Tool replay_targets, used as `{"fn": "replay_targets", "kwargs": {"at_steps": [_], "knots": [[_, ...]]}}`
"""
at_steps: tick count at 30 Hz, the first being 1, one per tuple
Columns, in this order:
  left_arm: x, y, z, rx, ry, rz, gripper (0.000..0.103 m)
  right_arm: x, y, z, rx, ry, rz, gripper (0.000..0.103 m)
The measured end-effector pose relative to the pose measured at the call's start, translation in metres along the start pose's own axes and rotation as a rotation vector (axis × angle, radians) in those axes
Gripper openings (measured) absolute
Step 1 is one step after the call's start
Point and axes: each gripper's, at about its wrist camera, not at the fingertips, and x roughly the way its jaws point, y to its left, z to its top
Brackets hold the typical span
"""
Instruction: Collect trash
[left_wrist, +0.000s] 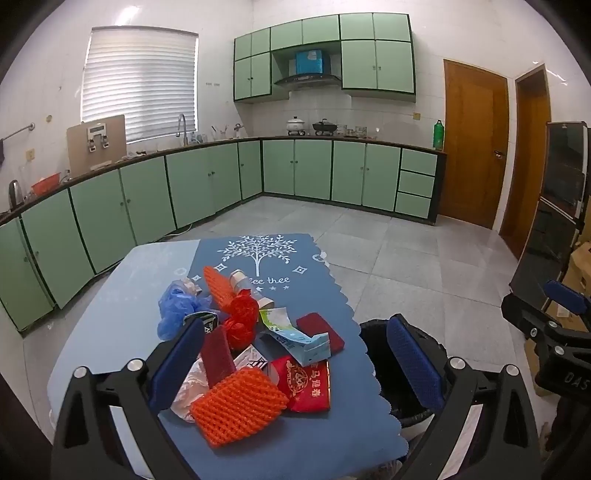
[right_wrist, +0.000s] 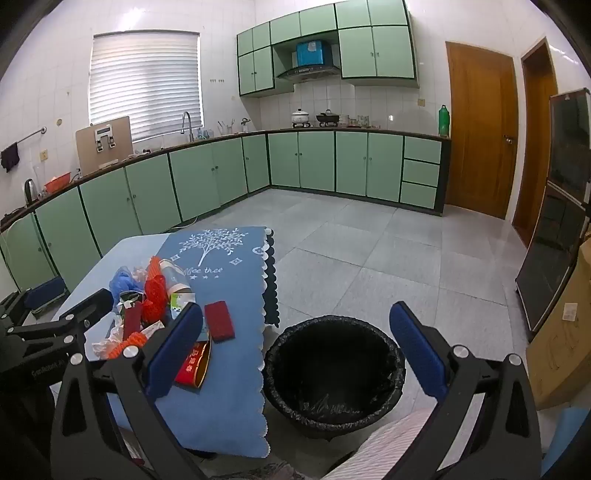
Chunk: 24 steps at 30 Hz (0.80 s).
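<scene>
A heap of trash lies on the blue placemat: an orange foam net, a red packet, a white-green carton, a red plastic bag, a blue plastic bag and a dark red sponge. My left gripper is open and empty, held above the near part of the heap. My right gripper is open and empty, above the black-lined trash bin on the floor right of the table. The bin also shows in the left wrist view.
The light blue table stands in a kitchen with green cabinets along the back and left. Wooden doors are at the right. A dark cabinet and cardboard boxes stand at the far right. Grey tiled floor lies beyond.
</scene>
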Motion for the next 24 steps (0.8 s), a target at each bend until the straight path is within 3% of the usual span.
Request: {"fn": "replay_targets", "kwargs": {"at_steps": [24], "knots": [[-0.0046,-0.0006,-0.0018,0.011,-0.031,0.017,0.097,-0.0057,0.0053,0.0016,-0.004,-0.014,-0.003,0.098]]}}
